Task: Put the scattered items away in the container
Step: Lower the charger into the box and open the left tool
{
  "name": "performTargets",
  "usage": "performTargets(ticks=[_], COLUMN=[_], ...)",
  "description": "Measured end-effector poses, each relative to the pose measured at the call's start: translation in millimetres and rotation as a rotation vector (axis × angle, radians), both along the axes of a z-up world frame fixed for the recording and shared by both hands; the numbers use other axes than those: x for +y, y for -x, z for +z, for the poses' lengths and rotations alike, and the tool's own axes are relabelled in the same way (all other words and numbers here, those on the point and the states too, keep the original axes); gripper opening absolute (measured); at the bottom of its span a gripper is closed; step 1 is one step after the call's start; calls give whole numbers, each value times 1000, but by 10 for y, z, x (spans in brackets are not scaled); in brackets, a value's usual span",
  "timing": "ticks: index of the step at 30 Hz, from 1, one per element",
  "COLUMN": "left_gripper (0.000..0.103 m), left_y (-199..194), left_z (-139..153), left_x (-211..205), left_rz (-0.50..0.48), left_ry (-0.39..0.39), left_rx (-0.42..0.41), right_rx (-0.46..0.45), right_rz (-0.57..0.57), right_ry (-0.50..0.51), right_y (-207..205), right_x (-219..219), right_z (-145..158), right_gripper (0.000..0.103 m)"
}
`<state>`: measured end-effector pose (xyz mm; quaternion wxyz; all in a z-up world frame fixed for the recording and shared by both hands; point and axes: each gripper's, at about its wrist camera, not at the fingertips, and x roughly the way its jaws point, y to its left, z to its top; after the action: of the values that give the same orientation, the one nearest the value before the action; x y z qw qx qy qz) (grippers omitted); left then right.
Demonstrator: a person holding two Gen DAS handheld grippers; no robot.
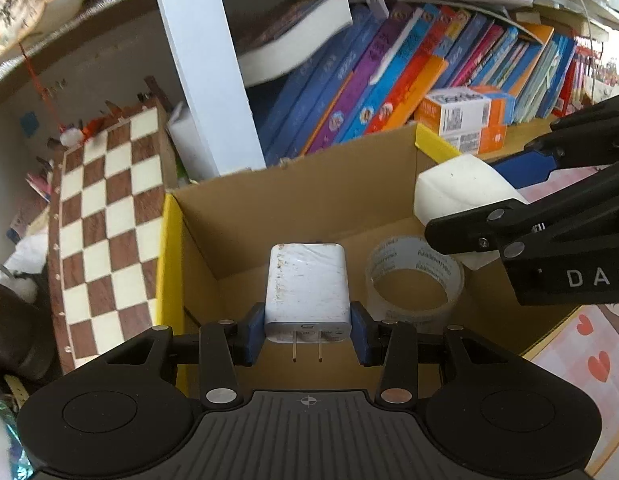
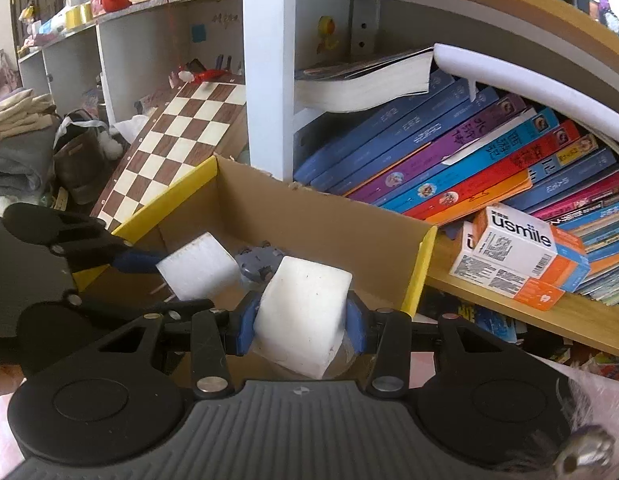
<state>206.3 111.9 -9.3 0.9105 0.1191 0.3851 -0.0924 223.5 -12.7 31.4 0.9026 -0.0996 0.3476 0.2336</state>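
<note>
Left tongs (image 1: 308, 330): closed on a white USB wall charger (image 1: 307, 288), prongs pointing back at the camera, held in the lower middle of the left view over the open cardboard box (image 1: 293, 200).
Right tongs (image 2: 301, 330): clamped on a white foam block (image 2: 303, 312), low centre of the right view, over the box's near right part; the same block (image 1: 457, 194) shows at the right edge of the left view.
Already in the box: a roll of clear packing tape (image 1: 415, 280) lies on the floor, right of the charger; a grey object (image 2: 255, 264) sits at the back, too hidden to name.
Step in hand: both items seem ready to drop. I would lower each a little, then part the pads, one side first so the two tools do not knock together.
Edges: yellow-taped rims at the box's left (image 1: 169, 264) and right (image 2: 419, 276); a chessboard (image 1: 109, 216) leans just beside the left wall.
Open room: bare floor left of the tape suits the charger; the block will likely land on or beside the tape.
Behind: leaning books (image 2: 449, 160) and a usmile carton (image 2: 521, 252) on the shelf, apart from the box.
</note>
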Motion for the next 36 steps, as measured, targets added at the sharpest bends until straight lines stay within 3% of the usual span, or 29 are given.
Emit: performTargets(ticks=[14,34,36], left_gripper=[42,43,50], left_y=[-237,-312,-309], left_z=[-188,-246,-245], left_x=[0,42,65], left_rz=[0,23,32], left_ry=[7,27,44], left_rx=[115,144,146], right_rx=[22,51,52], right_rz=[2,1,-1], right_ry=[4,9,9], right_y=[-189,-256,-255], right_x=[31,21,14], right_z=[-163,-255,-255], right_gripper=[42,42,42])
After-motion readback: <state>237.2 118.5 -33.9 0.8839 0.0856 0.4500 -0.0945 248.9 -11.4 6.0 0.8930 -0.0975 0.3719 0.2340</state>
